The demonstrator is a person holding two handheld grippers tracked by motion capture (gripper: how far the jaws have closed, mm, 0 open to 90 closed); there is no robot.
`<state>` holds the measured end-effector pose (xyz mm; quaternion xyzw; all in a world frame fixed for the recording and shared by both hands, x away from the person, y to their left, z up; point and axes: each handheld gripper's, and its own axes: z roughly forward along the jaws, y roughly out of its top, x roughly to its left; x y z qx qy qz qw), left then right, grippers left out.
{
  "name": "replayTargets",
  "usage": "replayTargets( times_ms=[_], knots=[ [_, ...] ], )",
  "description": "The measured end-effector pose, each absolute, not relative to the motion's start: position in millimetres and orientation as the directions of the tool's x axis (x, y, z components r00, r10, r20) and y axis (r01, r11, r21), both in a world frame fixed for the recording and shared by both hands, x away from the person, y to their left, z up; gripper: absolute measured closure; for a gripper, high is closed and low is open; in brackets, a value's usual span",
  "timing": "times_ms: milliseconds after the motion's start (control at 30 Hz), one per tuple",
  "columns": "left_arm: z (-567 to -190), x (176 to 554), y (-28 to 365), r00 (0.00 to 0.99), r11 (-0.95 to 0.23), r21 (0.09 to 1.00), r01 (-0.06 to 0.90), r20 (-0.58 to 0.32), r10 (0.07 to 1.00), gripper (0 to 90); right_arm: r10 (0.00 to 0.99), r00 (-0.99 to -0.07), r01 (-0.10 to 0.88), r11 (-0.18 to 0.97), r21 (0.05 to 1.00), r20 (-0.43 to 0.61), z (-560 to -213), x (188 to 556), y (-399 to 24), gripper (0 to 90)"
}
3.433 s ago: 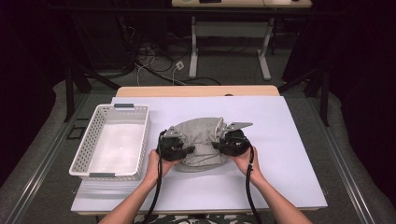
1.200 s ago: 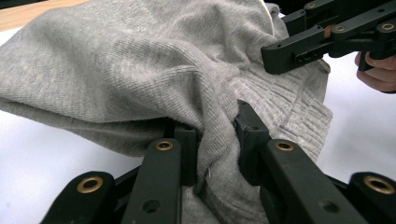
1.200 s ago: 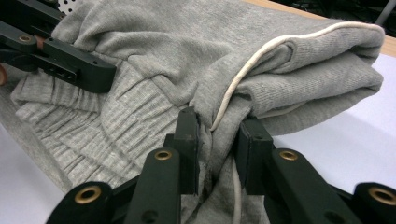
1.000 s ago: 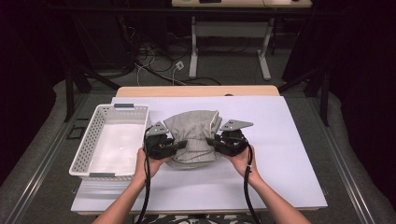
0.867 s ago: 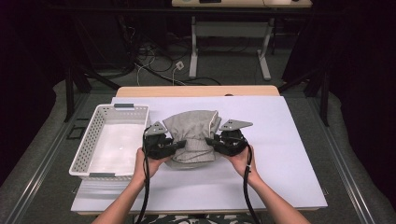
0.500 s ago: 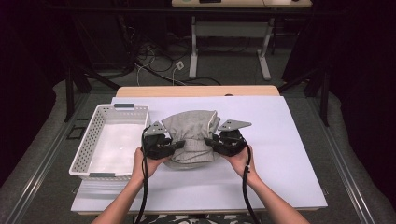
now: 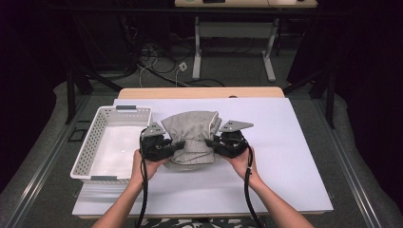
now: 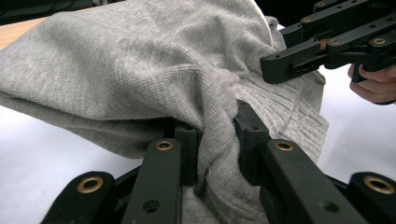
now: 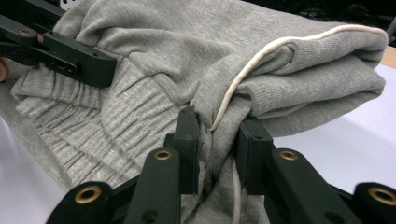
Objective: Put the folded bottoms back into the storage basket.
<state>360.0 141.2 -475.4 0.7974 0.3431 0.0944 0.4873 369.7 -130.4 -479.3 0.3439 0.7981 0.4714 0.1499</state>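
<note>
Nearest the person, the left gripper (image 7: 177, 145) and the right gripper (image 7: 209, 142) each had their jaws clamped on a bunched fold of the grey sweatshirt (image 7: 193, 135), one at either side. Compared with the earlier frames, the garment had shifted closer to the white basket (image 7: 89, 152), its left edge just beside the basket's rim, on the white table cover (image 7: 285, 166).

Your left gripper (image 7: 177, 145) has white basket (image 7: 97, 142) just beside it at 9 o'clock: wall blocks sideways pass. Grey garment (image 7: 195, 135) bunched between both grippers, blocks path to right gripper (image 7: 210, 142). White table cover (image 7: 285, 142) bare at 3 o'clock; bare strip at 6 o'clock by your forearms.
</note>
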Motion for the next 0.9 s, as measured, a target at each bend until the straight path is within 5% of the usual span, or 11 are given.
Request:
replayTargets(
  times_ms=[900],
  knots=[
    [-465,361,157,0.735,-0.283,0.847,0.45,-0.171,0.656,75.4,0.68,-0.728,0.395,0.311,0.864,0.088,-474,376,-114,73.0]
  ],
)
